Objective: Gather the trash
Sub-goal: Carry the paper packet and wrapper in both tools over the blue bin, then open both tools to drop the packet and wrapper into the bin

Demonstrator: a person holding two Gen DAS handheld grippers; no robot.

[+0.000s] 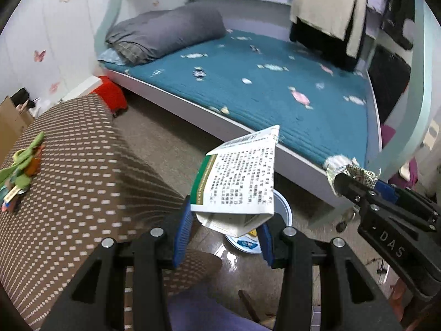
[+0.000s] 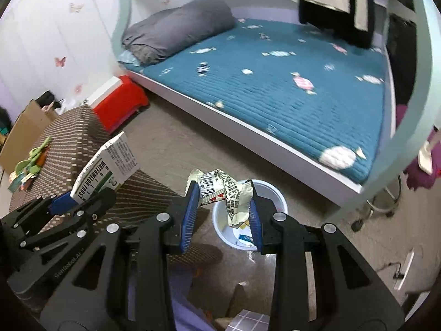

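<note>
The left claw was clenched on a white medicine box, its printed face turned toward the camera. The box hung above the white trash bin, which stood on the floor at 6 o'clock in the left wrist view. The right claw was clenched on a crumpled checkered wrapper, held directly over the bin's open mouth. Some scraps already lay inside the bin. In the left wrist view the right claw appeared at 3 o'clock; in the right wrist view the left claw and its box appeared at 9 o'clock. A brown dotted worktop carrying green items lay at 9 o'clock. A teal bed filled 12 o'clock.
</note>
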